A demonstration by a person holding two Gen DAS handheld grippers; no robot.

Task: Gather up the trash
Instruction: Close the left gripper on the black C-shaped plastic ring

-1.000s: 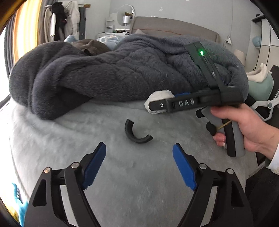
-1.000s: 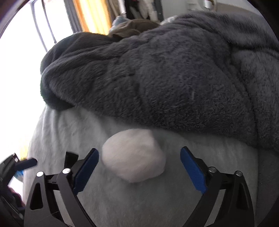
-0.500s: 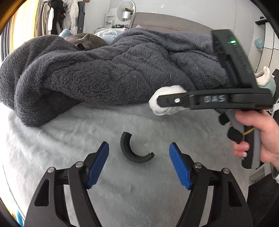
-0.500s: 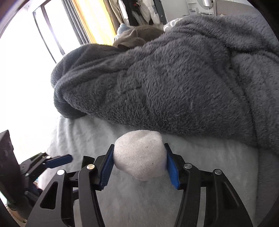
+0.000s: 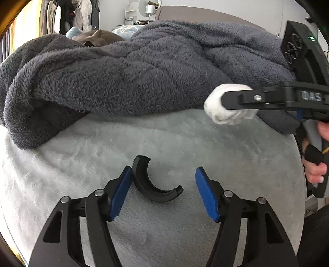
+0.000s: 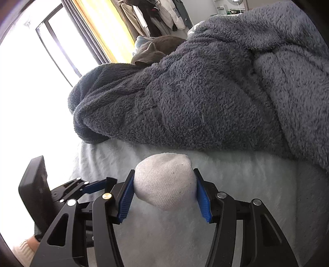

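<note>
A black curved plastic piece lies on the light grey bed cover. My left gripper is open around it, the left pad touching or nearly touching its curved back. My right gripper is shut on a balled white sock and holds it just above the cover. In the left wrist view the right gripper and the sock are at the right, in front of the blanket.
A big dark grey fleece blanket is heaped across the bed behind both grippers. A grey cat lies beyond it. A bright window is at the left, hanging clothes at the back.
My right gripper closed on the white sock and lifted it slightly. My left gripper moved forward until the black curved piece sits between its open fingers.
</note>
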